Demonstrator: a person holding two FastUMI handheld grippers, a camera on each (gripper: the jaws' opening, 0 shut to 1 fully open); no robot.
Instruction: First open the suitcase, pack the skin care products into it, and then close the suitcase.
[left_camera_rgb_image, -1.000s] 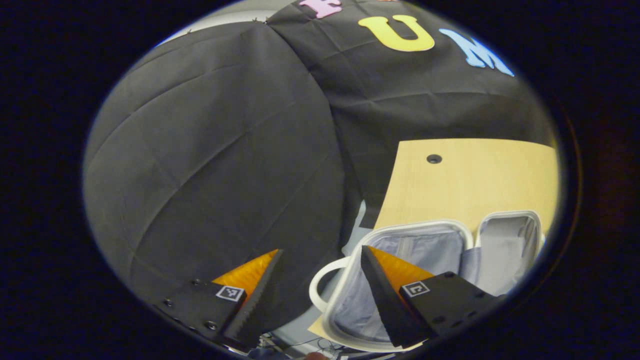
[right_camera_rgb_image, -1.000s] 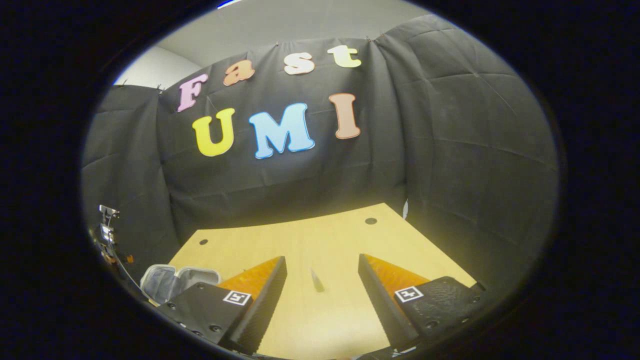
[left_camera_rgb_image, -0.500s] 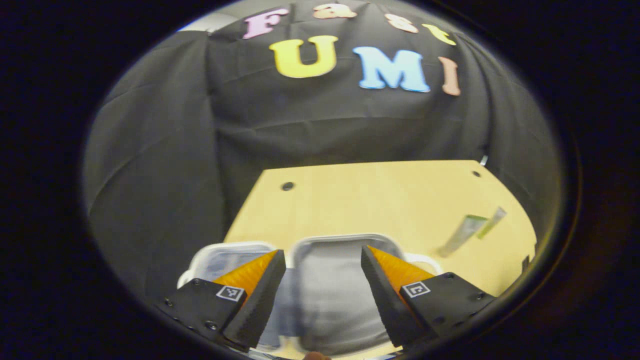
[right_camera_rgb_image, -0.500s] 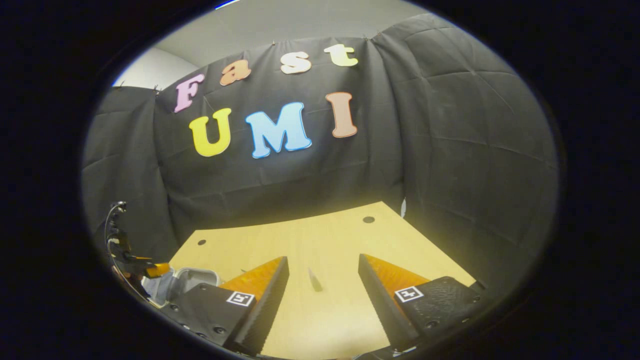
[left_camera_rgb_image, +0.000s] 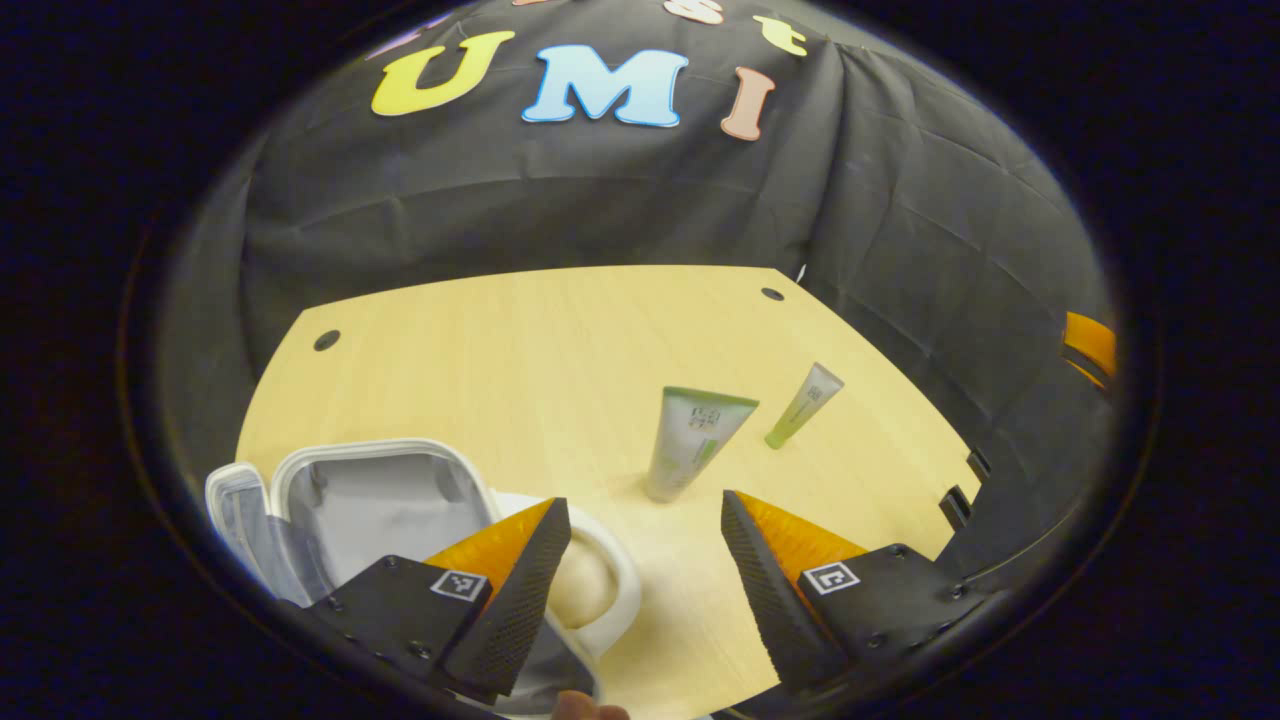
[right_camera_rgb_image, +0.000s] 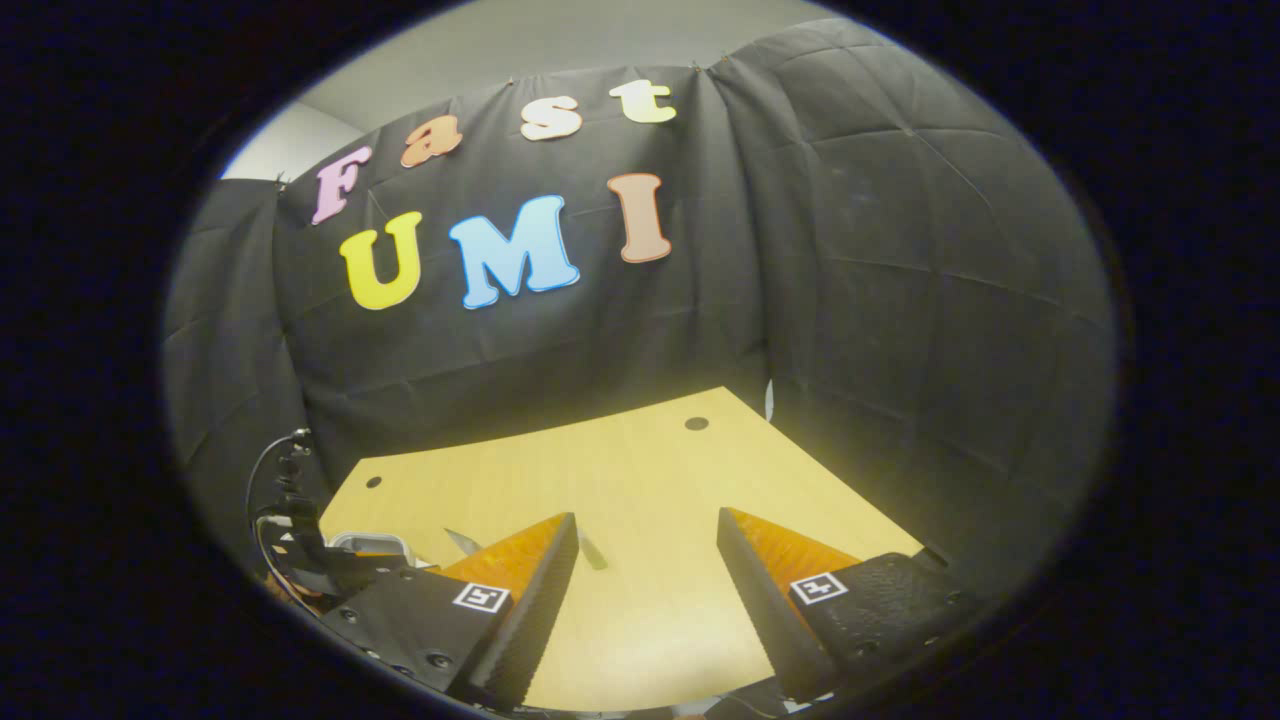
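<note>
In the left gripper view, the open suitcase (left_camera_rgb_image: 380, 500) lies lower left on the bench (left_camera_rgb_image: 520, 340), 2 tubes (left_camera_rgb_image: 693, 440) at center-right, both the left gripper (left_camera_rgb_image: 640, 560) and right gripper (right_camera_rgb_image: 645, 570) fingers spread apart, empty.

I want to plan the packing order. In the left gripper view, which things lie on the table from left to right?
open suitcase → suitcase handle → larger tube → smaller tube
</note>
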